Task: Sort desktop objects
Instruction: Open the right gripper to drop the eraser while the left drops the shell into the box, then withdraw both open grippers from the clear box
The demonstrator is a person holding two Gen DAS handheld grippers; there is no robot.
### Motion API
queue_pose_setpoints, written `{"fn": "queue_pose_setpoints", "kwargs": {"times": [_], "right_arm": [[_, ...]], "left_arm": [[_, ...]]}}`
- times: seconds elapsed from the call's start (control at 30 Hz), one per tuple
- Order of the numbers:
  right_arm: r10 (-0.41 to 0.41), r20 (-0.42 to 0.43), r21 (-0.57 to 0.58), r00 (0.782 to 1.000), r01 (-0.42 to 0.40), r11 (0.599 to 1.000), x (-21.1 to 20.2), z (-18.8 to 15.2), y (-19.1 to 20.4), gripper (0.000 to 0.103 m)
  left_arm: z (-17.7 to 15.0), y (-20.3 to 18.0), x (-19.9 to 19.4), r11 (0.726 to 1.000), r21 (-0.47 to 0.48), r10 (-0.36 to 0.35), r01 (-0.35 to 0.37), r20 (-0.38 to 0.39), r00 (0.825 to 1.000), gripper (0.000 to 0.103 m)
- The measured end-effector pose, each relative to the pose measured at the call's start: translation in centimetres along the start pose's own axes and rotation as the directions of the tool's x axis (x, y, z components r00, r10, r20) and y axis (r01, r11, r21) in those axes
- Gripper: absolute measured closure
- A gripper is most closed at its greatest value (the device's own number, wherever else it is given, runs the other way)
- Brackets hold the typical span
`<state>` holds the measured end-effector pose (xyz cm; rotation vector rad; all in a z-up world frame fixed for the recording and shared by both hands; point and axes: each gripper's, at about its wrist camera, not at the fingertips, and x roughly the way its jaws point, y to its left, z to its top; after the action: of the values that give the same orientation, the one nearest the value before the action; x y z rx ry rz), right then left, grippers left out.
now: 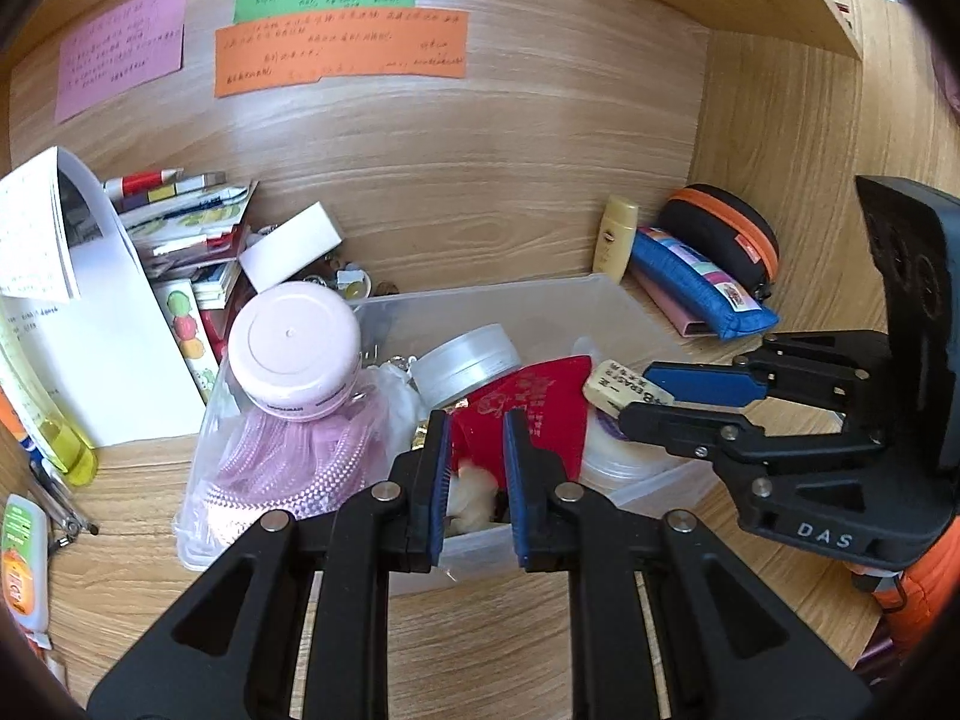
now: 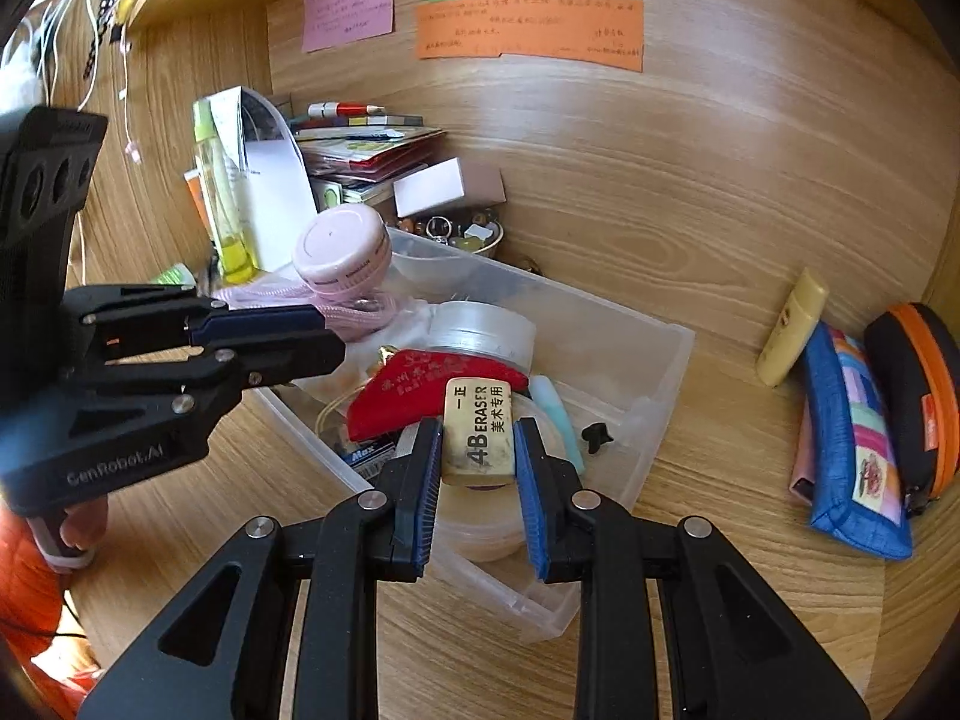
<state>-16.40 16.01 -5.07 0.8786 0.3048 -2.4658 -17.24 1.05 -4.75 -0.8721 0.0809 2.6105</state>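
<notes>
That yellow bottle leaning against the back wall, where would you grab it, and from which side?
Grip the yellow bottle across its slim middle, coming from above and in front. It leans against the wooden back panel and the blue pouch presses close on its right, so the open desk on its left and front probably gives the fingers most room.

Empty tongs [image 1: 474, 420], clear bin [image 1: 630, 300], pink jar [image 1: 294, 348]

handwriting on orange note [image 2: 530, 33] too small, tube [image 1: 23, 564] cut off
</notes>
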Motion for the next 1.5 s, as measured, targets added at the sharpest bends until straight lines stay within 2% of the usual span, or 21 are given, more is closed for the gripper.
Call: {"fn": "queue_pose_setpoints", "kwargs": {"times": [0.27, 0.33, 0.5, 0.63, 0.73, 1.07, 1.17, 1.23, 1.4, 1.5], "right_arm": [[0.007, 0.005, 0.011, 1.0, -0.007, 1.0, -0.2, 0.1, -0.2, 0.08], [0.005, 0.013, 0.011, 1.0, -0.005, 1.0, -0.5, 0.1, -0.2, 0.076], [-0.02, 0.036, 0.002, 0.999, 0.02, 1.0, -1.3, 0.3, 0.1, 0.065], [-0.047, 0.058, -0.008, 0.997, 0.047, 0.999, -2.1, 0.2, 0.4, 0.054], [-0.062, 0.078, -0.017, 0.995, 0.064, 0.998, -2.9, 0.1, 0.7, 0.047], [-0.111, 0.113, -0.018, 0.987, 0.114, 0.993, -5.0, -0.8, 1.5, 0.029], [-0.125, 0.124, -0.002, 0.984, 0.126, 0.992, -5.8, -1.2, 1.6, 0.02], [-0.119, 0.125, 0.005, 0.985, 0.119, 0.993, -6.1, -1.4, 1.6, 0.019], [-0.103, 0.12, 0.043, 0.988, 0.098, 0.994, -7.2, -1.9, 1.6, 0.009], [-0.111, 0.131, 0.064, 0.985, 0.103, 0.993, -7.9, -2.4, 1.6, 0.008]], "left_arm": [[-0.1, 0.3, 0.0, 1.0, -0.012, -0.01, 0.01, -0.001, 1.0, 0.085], [0.0, 0.4, -0.1, 1.0, -0.013, -0.004, 0.004, 0.005, 1.0, 0.076], [0.3, 0.3, -0.8, 1.0, -0.017, 0.005, -0.005, 0.023, 1.0, 0.07], [0.3, -0.1, -1.6, 1.0, -0.005, 0.024, -0.024, 0.046, 0.999, 0.053], [0.3, -0.6, -2.6, 0.999, 0.01, 0.044, -0.045, 0.078, 0.996, 0.046], [-0.3, -1.1, -5.4, 0.996, 0.0, 0.093, -0.094, 0.138, 0.986, 0.028], [-0.6, -1.2, -6.3, 0.995, -0.009, 0.101, -0.101, 0.152, 0.983, 0.017], [-0.9, -1.5, -7.1, 0.994, -0.012, 0.112, -0.112, 0.166, 0.98, 0.008], [-1.7, -2.7, -8.6, 0.981, 0.022, 0.183, -0.192, 0.207, 0.961, 0.006], [-2.4, -3.3, -9.3, 0.976, 0.032, 0.203, -0.215, 0.225, 0.953, 0.004]]}}
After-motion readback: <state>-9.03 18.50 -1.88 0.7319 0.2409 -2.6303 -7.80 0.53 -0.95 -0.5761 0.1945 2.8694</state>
